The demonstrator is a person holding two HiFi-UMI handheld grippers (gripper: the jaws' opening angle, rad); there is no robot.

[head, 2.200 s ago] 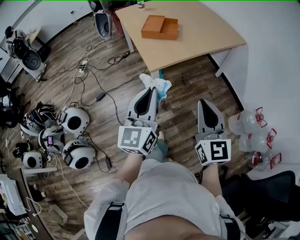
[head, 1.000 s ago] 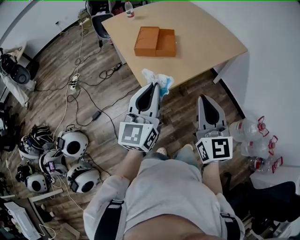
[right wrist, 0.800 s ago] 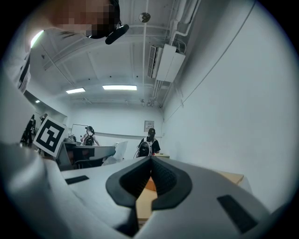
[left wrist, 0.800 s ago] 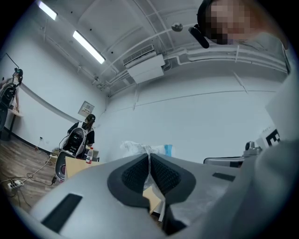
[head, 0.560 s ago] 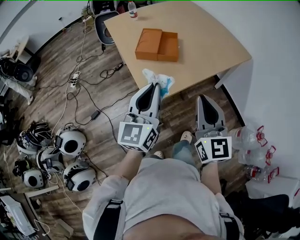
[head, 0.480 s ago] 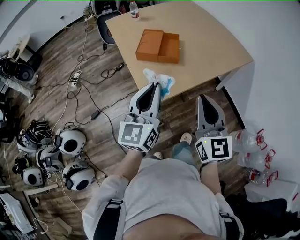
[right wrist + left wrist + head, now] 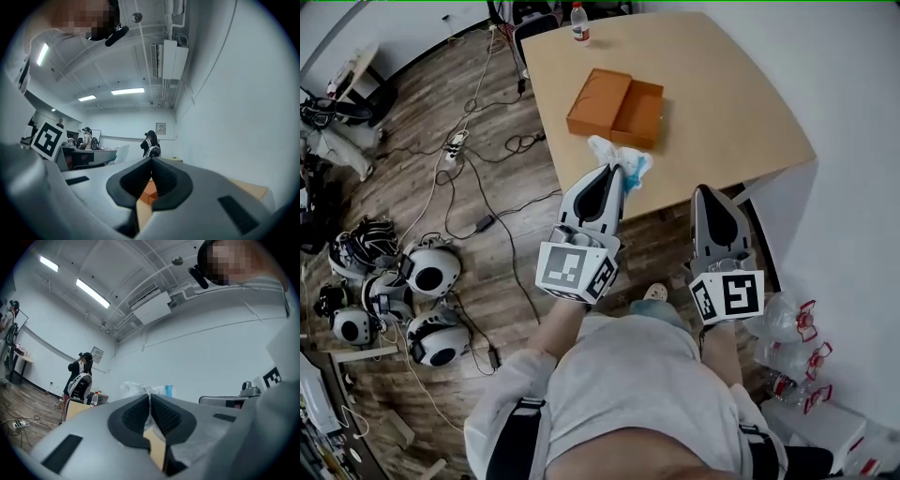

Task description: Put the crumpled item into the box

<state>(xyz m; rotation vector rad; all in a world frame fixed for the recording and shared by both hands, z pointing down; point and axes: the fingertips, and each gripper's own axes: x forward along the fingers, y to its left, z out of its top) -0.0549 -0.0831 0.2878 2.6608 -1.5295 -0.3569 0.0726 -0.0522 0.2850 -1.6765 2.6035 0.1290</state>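
Note:
A crumpled white and blue wrapper (image 7: 622, 159) sticks out past the tip of my left gripper (image 7: 612, 174), which is shut on it; in the left gripper view the crumpled wrapper (image 7: 140, 389) shows just above the closed jaws of the left gripper (image 7: 150, 399). An open orange box (image 7: 617, 106) lies on the wooden table (image 7: 722, 103) a short way beyond the wrapper. My right gripper (image 7: 710, 195) is shut with nothing in it and hangs over the table's near edge. A sliver of the orange box (image 7: 149, 191) shows between the right gripper's (image 7: 151, 165) jaws.
A water bottle (image 7: 579, 22) stands at the table's far edge. Cables (image 7: 484, 183) and several round white helmets (image 7: 431, 272) lie on the wood floor at the left. Plastic bottles (image 7: 787, 328) sit by the white wall at the right. A person (image 7: 79, 380) stands far off.
I have walked up to the table: the table and orange box have come closer under both grippers. The left gripper keeps the wrapper, now over the table's near edge.

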